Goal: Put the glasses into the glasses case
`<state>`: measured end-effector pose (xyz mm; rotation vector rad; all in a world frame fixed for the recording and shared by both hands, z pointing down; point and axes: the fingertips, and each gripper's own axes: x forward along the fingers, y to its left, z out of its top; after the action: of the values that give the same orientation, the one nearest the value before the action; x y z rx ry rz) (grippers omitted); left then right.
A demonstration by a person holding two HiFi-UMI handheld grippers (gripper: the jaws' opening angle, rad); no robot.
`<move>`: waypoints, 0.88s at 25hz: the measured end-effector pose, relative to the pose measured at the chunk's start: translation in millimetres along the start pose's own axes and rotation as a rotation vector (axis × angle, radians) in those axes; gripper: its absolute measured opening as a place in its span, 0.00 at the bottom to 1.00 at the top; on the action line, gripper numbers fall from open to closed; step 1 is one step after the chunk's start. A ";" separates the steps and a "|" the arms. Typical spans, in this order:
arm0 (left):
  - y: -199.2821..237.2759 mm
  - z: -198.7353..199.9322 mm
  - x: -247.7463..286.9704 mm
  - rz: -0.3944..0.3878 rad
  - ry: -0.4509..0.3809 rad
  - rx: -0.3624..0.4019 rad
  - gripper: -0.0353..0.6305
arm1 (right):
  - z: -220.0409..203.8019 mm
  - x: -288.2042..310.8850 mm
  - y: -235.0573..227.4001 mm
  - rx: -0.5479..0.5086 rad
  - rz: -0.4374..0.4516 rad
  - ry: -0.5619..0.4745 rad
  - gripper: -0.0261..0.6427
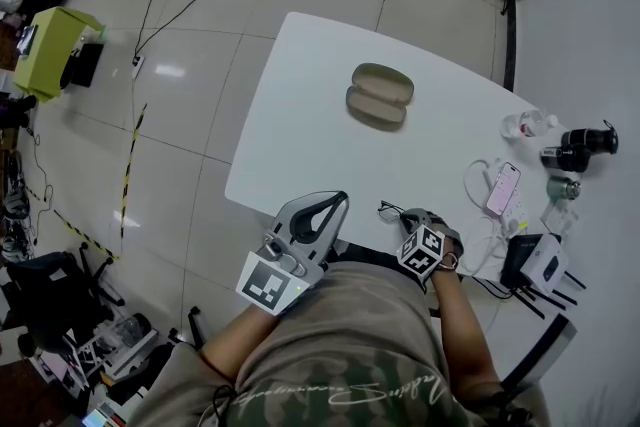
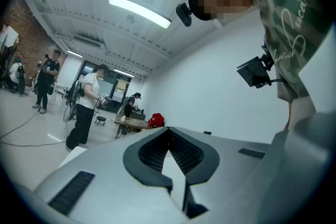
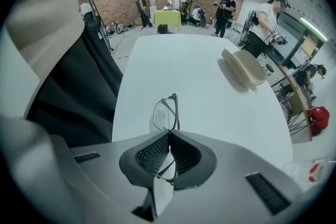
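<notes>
Pinched edge-on with one lens jutting past the jaws, the thin-framed glasses (image 3: 166,112) could twist or slip on the way to the open glasses case (image 1: 379,95), which lies well apart across the white table (image 1: 300,145). The right gripper (image 3: 169,139) is clamped on the frame near the table's front edge. The left gripper (image 2: 169,132) is pressed together on nothing and points upward.

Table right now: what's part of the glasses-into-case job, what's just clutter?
Job:
- glasses, clamped in the right claw
- glasses case, open, mid-table
- left claw, shut on nothing

Clutter, all at the table's right edge:
- phone
- clear bottle
- black cylinder
- black-and-white box
</notes>
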<state>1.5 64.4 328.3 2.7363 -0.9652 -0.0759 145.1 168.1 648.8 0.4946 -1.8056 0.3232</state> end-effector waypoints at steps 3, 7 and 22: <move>10.3 8.6 -5.0 -0.005 -0.014 0.000 0.05 | 14.6 3.7 5.3 -0.010 0.009 0.008 0.07; 25.6 11.5 -7.2 -0.021 -0.016 -0.034 0.05 | 34.1 9.4 7.6 -0.011 0.014 0.020 0.07; 71.4 18.6 -23.0 -0.091 0.000 -0.084 0.05 | 81.3 22.4 19.4 0.003 0.016 0.054 0.07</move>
<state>-62.5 21.2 326.6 2.7016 -0.8179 -0.1289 62.0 143.9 647.8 0.4694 -1.7582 0.3475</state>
